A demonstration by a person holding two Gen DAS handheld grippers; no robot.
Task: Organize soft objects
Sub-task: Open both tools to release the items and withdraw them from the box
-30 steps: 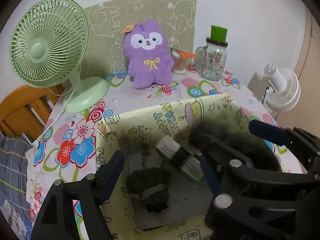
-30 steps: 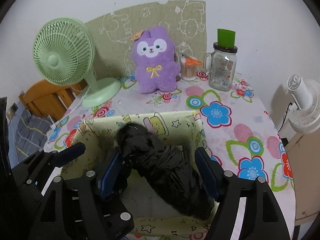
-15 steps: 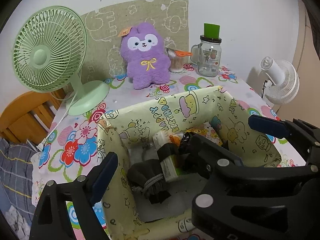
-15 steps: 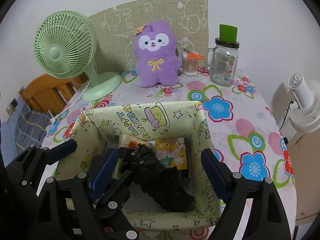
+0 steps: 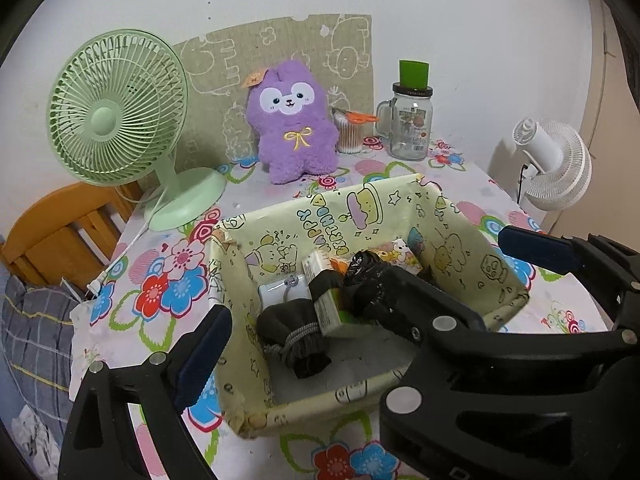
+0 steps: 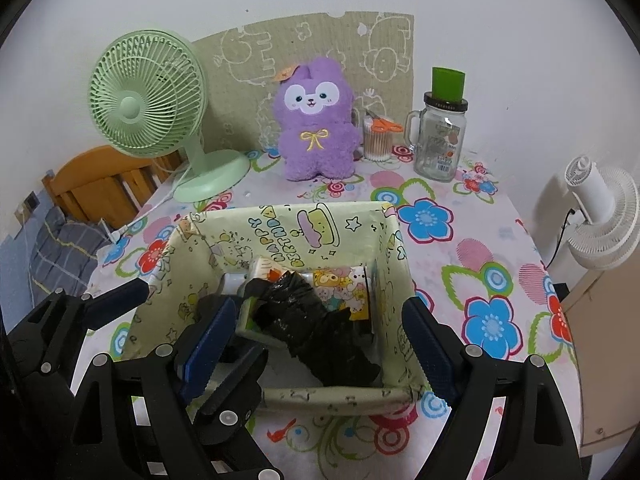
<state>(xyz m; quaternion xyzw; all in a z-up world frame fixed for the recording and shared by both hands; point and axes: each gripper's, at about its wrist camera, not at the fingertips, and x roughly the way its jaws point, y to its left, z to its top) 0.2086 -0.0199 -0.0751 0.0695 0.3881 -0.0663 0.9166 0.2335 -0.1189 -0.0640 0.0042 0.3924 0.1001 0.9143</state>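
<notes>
Two grippers: both stood over the box with jaws wide and nothing between the pads; both had just been opening.
Green fan (image 5: 116,108): stood at the table's far left, untouched.
Left gripper (image 5: 352,300): open, empty, its pads either side of the box's near left part.
Box (image 6: 288,224): a paper-lined carton at the table's middle, already holding several things.
Dark pouch (image 5: 294,330): lay on the box floor with its drawstring end toward the camera.
Black bag bundle (image 6: 304,320): lay slantwise in the box across a green-edged packet (image 5: 330,312).
Right gripper (image 6: 316,340): open, empty, above the bundle.
Purple plush (image 6: 316,120): sat upright against the wall behind the box, well apart from both grippers.
Done: the pouch and the bundle seemed stowed.
Left: probably the plush, the only soft thing outside.
Left view only: the pouch in full and a pale flat pack (image 5: 280,290) behind it.
Right view only: the bundle's whole length and a cartoon-printed pack (image 6: 344,288) at the box's right wall.
</notes>
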